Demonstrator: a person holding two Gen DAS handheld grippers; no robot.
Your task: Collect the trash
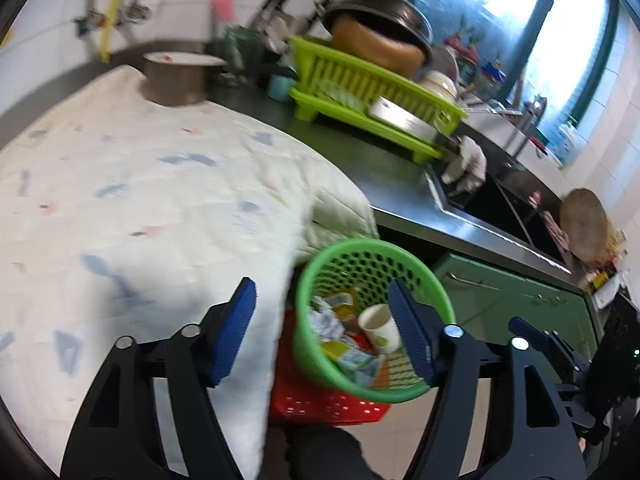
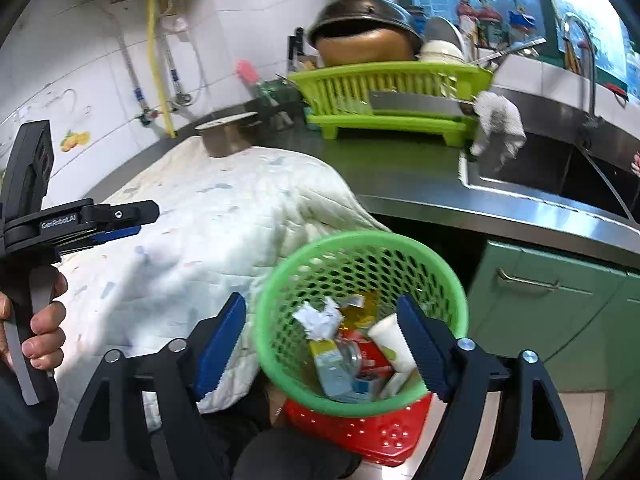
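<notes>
Trash fills the green basket (image 2: 280,344) below the bench (image 2: 400,172) edge: crumpled paper (image 2: 320,318), a paper cup (image 2: 390,340), cartons. It sits on a red crate (image 2: 360,432). I see my left tongs (image 1: 322,330) and right tongs (image 2: 320,344) both spread wide, gripping nothing.

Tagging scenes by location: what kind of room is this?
Most likely a home kitchen: steel sink set in the counter, a green dish rack stacked with a pan and bowls, tiled walls, and cabinet doors below.

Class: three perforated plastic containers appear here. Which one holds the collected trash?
The round green basket, holding cup and wrappers. The red basket sits beneath it; the lime dish rack holds dishes.
</notes>
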